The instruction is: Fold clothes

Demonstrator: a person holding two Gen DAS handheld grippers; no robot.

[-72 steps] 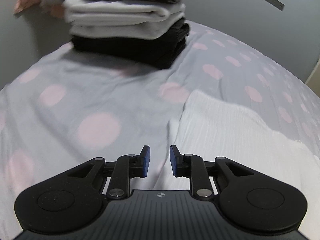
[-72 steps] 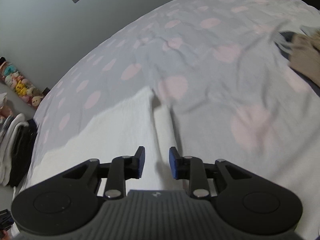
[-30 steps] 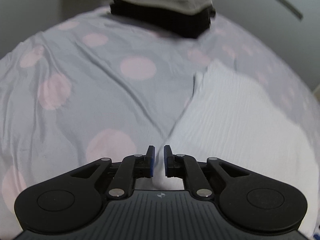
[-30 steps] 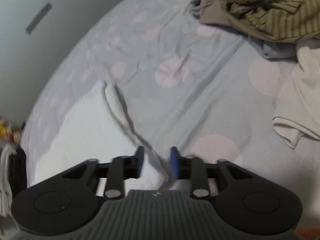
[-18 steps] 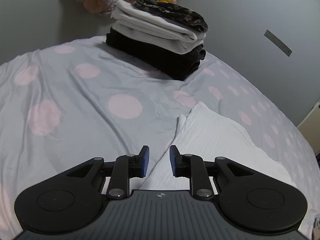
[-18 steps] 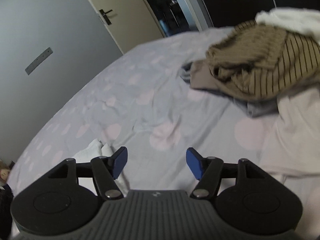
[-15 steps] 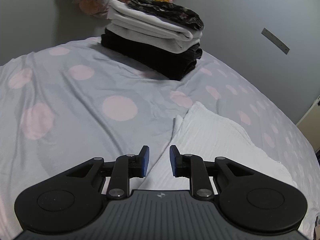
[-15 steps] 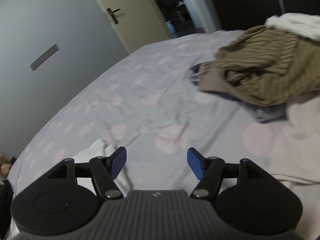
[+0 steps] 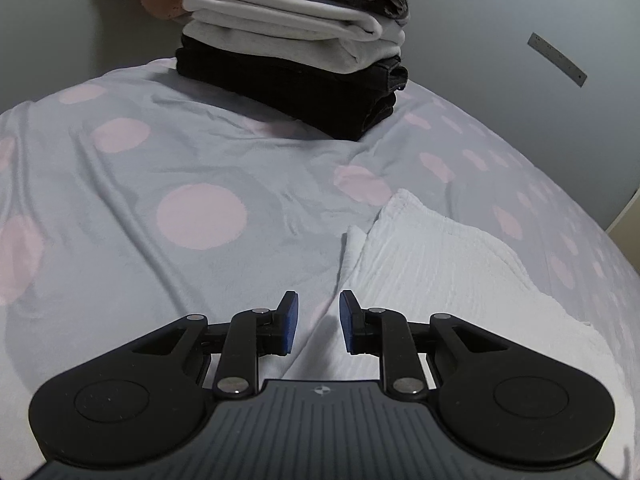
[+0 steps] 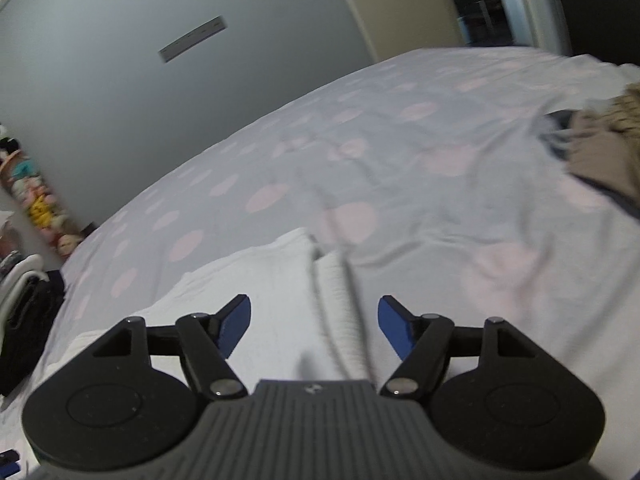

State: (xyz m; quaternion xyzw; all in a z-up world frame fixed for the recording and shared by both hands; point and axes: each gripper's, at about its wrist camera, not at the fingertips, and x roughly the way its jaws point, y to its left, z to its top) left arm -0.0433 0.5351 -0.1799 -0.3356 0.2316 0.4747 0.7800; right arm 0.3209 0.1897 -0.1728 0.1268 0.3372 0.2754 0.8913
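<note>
The left gripper [image 9: 319, 322], jaws lately parted, is held narrowly spread over the folded white garment [image 9: 452, 272], nothing pinched. The right gripper [image 10: 315, 330], jaws lately widened, is spread above it mid-bed [image 10: 400, 168]. A folded stack [image 9: 296, 44] is seen at the far corner.

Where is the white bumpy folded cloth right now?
In the left wrist view the white ribbed folded cloth lies on the grey bedspread with pink dots, right of centre, nearer the camera than the stack of folded clothes.
</note>
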